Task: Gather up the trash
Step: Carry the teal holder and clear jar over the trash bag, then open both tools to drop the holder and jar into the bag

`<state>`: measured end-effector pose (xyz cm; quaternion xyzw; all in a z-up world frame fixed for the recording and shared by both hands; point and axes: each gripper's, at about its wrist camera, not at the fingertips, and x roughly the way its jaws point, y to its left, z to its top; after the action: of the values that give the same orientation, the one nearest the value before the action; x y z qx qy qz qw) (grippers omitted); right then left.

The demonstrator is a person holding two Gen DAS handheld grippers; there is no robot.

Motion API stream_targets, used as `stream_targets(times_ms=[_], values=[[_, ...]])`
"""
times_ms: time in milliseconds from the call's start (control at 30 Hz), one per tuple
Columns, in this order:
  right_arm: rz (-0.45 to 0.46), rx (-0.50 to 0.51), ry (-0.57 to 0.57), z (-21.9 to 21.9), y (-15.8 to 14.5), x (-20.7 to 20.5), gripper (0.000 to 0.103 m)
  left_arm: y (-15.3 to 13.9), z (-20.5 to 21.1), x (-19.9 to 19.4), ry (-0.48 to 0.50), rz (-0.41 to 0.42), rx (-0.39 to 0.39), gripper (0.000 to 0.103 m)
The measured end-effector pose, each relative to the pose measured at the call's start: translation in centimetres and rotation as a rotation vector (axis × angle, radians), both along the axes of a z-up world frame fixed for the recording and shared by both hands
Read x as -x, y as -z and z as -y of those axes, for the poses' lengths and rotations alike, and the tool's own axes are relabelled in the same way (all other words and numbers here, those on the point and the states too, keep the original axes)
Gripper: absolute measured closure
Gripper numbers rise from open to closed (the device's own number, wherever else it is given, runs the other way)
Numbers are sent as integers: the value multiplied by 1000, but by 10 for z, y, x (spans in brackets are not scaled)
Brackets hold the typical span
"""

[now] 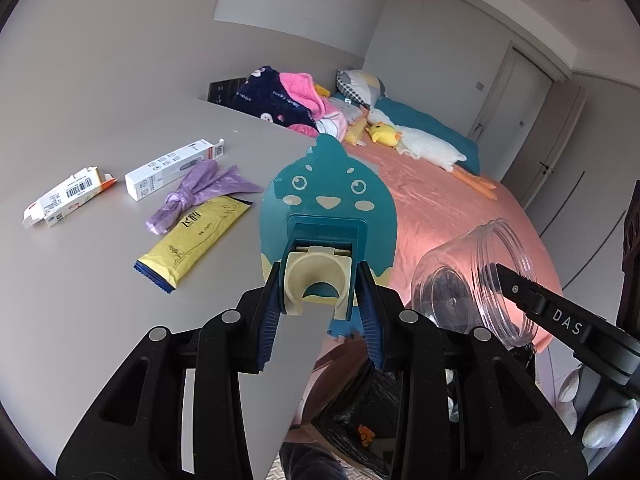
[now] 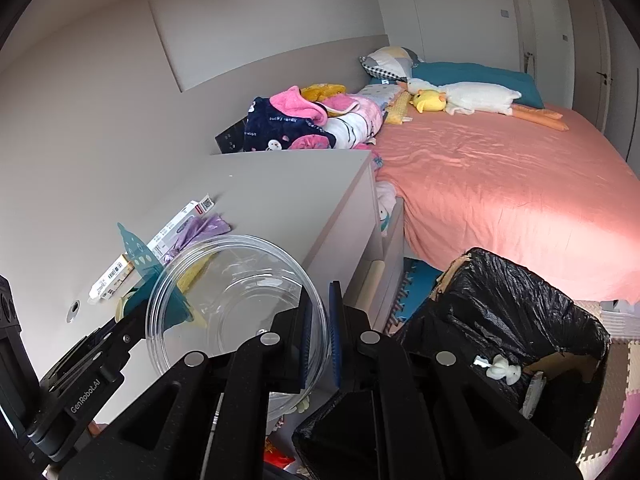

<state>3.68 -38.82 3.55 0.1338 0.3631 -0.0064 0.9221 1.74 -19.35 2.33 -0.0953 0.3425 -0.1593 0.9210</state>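
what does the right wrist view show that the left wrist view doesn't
Only the right wrist view shows the top opening of the black-lined bin and the right gripper clamped on the clear jar's rim. Only the left wrist view shows the left gripper gripping the teal chick-shaped holder by its cream clip, and the whole yellow wrapper. Both show the jar, the holder, the purple bag, white boxes and the bed.

- Soft, even daylight fills both views; the walls read pale grey, with no hard shadows.
- The pink bed (image 2: 500, 184) carries a bright sheen along its right side, nearly washed out in the right wrist view.
- The worktop (image 1: 100, 280) is evenly lit, with faint shadows under the litter.
- Fisheye bending curves the walls and doors; the corners go black.
- The clear jar (image 1: 476, 280) shows small glints.
- Focus is sharp throughout.
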Motion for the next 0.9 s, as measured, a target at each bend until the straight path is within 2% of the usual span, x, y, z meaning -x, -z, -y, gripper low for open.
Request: stream_targets(times_ms=[433,700,900], values=[[-22,13,104,39,7,37,93,4,43,16,133,-9,-22,67],[-85,35,171,69,15,53,93,10,77,23,226,-31,-34,67],[-120,24,246,102,22,68,93,21,105,24,304,-78,-47,67]])
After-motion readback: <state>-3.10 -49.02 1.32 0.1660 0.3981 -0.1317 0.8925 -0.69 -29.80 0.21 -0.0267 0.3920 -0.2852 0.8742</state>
